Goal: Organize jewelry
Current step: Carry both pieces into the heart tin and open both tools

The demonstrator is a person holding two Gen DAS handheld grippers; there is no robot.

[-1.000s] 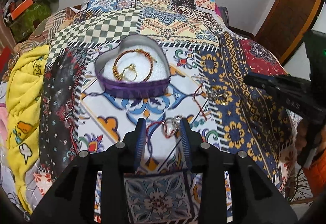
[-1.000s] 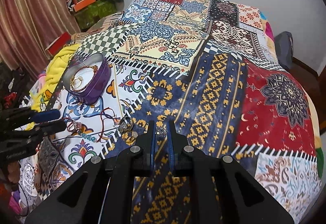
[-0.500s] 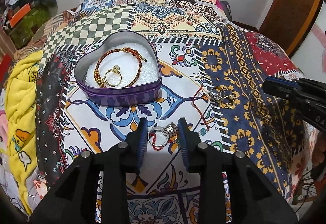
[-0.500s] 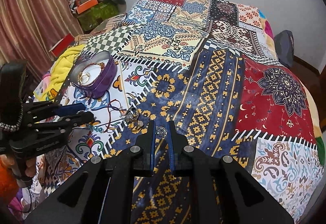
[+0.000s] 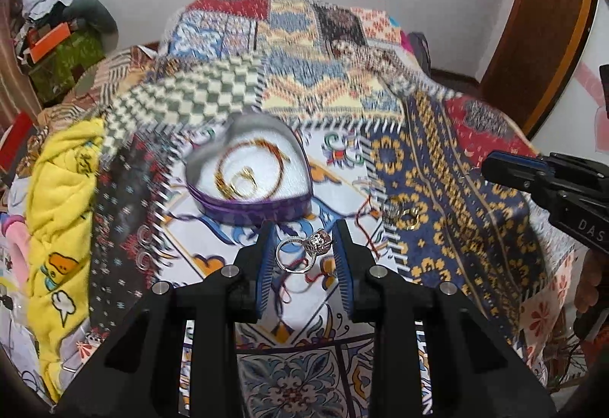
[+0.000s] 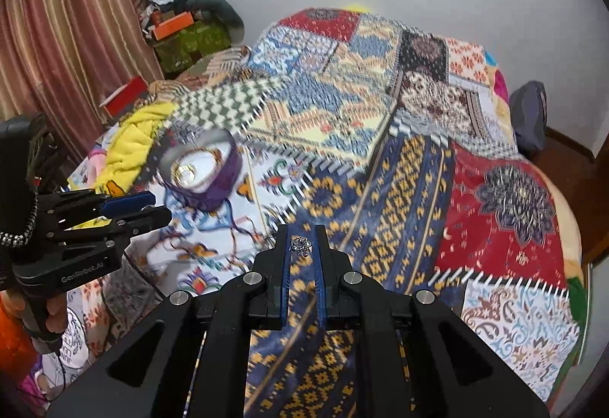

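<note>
White walls and a brown wooden door frame close in a bed covered by a colourful patchwork quilt [image 5: 342, 86], blurred in both views. Near the middle of the left wrist view sits a heart-shaped purple tin with a white lining [image 5: 249, 206]. Inside it lie a gold and red beaded bracelet [image 5: 279, 166] looped around the lining and a thin gold ring [image 5: 243, 176] within that loop. In the right wrist view the same tin appears at centre left, too smeared for its contents to be read clearly.

At lower centre of the left wrist view, the left gripper [image 5: 304, 250] is clamped on a silver ring with a large faceted stone [image 5: 302, 252], the ring pinched between the two blue-padded fingers and lifted clear of the quilt. A red cord [image 5: 365, 212] trails over the quilt just behind and below it. To the right of the tin, a small cluster of gold rings [image 5: 405, 214] rests on the blue and yellow patch.

The right gripper [image 6: 302, 246] is closed on a small silver flower-shaped ornament [image 6: 300, 246], held between its fingertips above the blue patch.
</note>
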